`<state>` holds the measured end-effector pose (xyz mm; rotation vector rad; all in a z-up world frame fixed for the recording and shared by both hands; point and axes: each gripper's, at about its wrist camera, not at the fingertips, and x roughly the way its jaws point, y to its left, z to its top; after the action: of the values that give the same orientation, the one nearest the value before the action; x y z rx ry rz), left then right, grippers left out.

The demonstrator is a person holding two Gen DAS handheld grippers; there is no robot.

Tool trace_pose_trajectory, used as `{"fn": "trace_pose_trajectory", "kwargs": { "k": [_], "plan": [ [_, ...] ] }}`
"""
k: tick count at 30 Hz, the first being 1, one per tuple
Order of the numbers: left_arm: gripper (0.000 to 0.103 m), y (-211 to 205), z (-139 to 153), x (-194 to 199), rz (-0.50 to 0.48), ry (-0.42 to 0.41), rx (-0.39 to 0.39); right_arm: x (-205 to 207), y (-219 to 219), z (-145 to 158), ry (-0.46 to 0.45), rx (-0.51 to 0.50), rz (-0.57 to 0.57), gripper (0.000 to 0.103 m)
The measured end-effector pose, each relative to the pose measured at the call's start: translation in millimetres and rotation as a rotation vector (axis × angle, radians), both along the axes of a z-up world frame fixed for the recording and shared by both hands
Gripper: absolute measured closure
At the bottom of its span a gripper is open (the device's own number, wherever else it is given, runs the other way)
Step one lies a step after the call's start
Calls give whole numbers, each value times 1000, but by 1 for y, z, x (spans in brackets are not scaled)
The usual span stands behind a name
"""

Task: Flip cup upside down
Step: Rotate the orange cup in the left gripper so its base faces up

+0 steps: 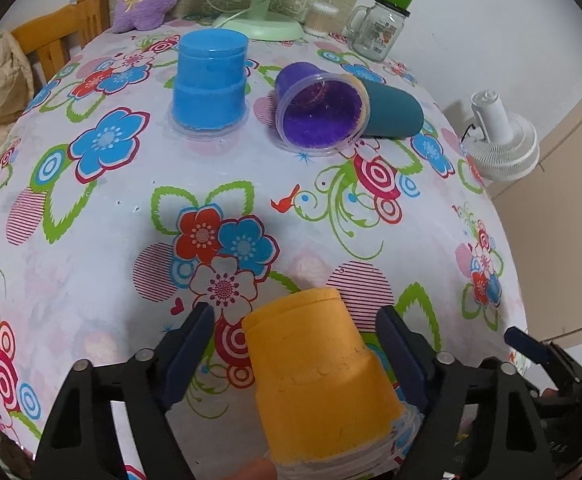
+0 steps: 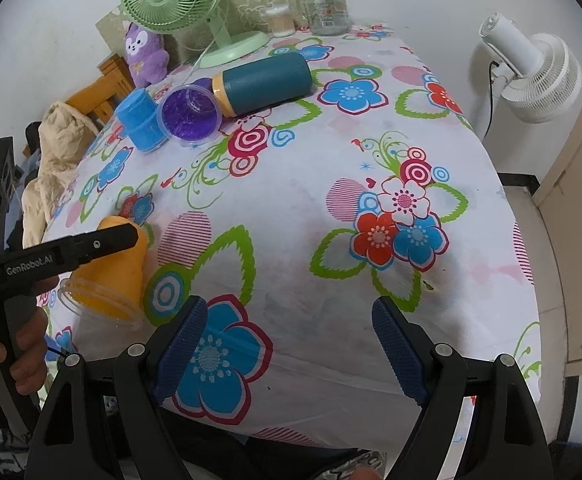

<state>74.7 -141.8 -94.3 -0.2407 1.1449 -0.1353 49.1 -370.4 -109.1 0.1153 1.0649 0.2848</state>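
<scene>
An orange cup point(image 1: 315, 376) sits between the fingers of my left gripper point(image 1: 297, 320), base pointing away and up, clear rim toward the camera. The jaws stand wide and do not touch it. In the right wrist view the orange cup point(image 2: 111, 276) is tilted, rim low at the table's near left edge, with the left gripper's finger point(image 2: 91, 246) across it. A blue cup point(image 1: 210, 82) stands upside down farther back. A purple cup point(image 1: 321, 114) lies on its side, mouth toward me. My right gripper point(image 2: 291, 344) is open and empty above the front of the table.
A teal bottle point(image 2: 265, 82) lies on its side behind the purple cup. A green fan point(image 2: 179, 0), a purple plush toy point(image 2: 145, 54), a glass jar point(image 2: 327, 4) and a toothpick holder point(image 2: 279, 20) stand at the back. A white fan point(image 2: 531, 76) stands off the table's right side.
</scene>
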Motion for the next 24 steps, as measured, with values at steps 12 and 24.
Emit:
{"fn": "trace_pose_trajectory", "kwargs": {
  "k": [12, 24],
  "plan": [
    [36, -5, -3, 2, -20, 16, 21, 1, 0, 0, 1, 4, 1, 16],
    [46, -3, 7, -1, -18, -13, 33, 2, -1, -2, 3, 9, -3, 16]
  ]
}}
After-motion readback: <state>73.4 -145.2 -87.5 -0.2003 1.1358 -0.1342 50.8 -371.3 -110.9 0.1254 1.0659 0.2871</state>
